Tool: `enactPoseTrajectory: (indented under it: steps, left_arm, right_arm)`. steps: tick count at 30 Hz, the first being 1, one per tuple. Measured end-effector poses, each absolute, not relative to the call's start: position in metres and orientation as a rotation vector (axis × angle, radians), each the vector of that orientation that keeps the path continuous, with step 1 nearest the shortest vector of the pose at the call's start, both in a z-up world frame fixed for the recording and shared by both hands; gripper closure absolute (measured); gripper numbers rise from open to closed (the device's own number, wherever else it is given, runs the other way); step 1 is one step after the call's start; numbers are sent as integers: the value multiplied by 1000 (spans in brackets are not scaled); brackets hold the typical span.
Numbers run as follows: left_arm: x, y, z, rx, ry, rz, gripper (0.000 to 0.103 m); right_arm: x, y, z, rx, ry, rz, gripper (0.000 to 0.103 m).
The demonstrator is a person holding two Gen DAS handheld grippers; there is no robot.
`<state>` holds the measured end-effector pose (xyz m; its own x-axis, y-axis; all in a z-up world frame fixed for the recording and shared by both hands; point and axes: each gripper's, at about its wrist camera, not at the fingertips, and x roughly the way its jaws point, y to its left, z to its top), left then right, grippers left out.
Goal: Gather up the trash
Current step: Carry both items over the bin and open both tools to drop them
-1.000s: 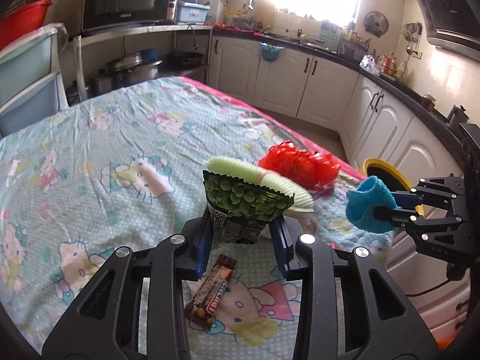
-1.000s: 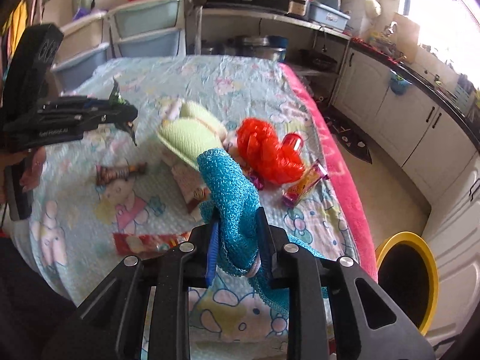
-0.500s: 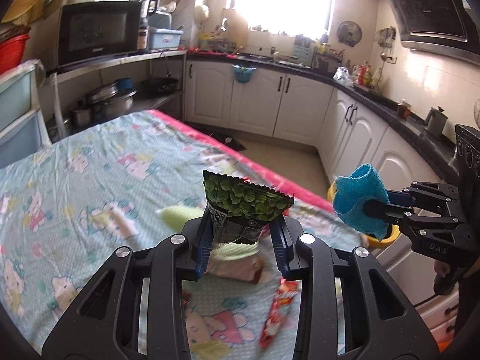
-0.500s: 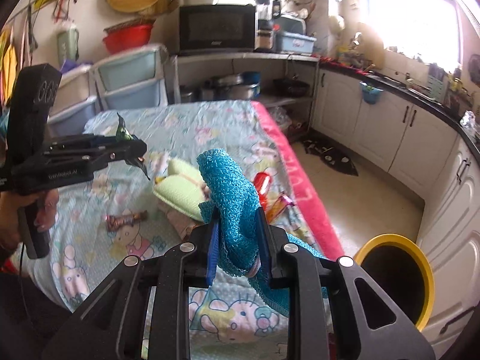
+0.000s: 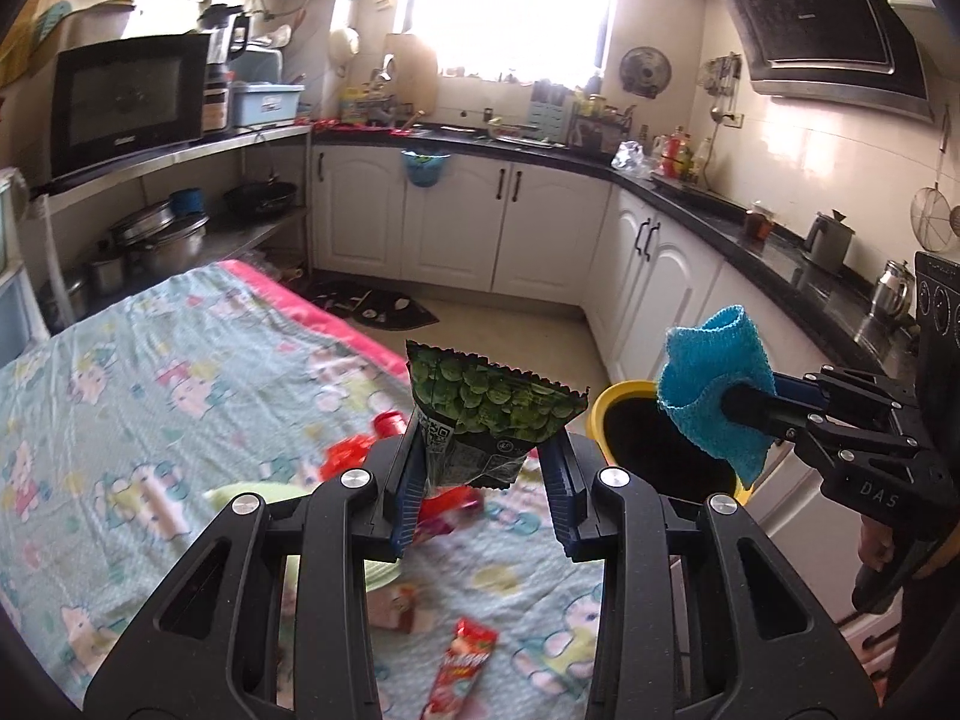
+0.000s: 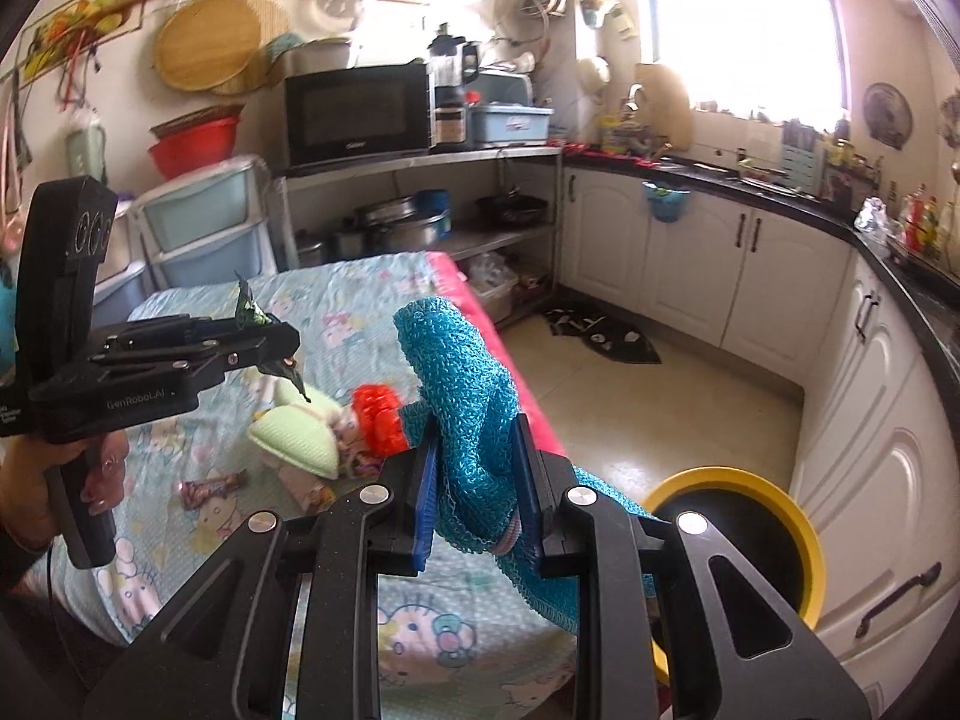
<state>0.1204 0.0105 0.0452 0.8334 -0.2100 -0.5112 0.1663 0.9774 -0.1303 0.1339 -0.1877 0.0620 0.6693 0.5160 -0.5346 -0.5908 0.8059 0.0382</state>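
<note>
— Status?
— My left gripper (image 5: pixel 480 480) clamps the green snack bag (image 5: pixel 489 414), my right gripper (image 6: pixel 474 504) the blue cloth (image 6: pixel 468 414), both above the table (image 5: pixel 120 408). Wrappers remain; the yellow bin (image 6: pixel 798 534) waits beyond.

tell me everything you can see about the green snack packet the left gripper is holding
The green snack packet is a glossy plastic pouch printed with round green pieces, with a serrated top seam and a white label with black print low on its front. It stands upright, slightly crumpled, pinched at its lower part between the blue pads of the left gripper. It is held in the air above the patterned tablecloth, near the yellow-rimmed bin. Only the pads touch it.
</note>
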Motion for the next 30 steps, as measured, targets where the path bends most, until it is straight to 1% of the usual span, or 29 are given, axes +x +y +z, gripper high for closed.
enactPoseTrajectory:
  steps: [18,30]
  left_arm:
    - [155,-58,55,-50,523,-334,75]
    - [189,-108,42,-60,554,-433,75]
  right_arm:
    - [142,-275,78,-2,492,439,81]
    - [148,-320,79,56,466,310,81]
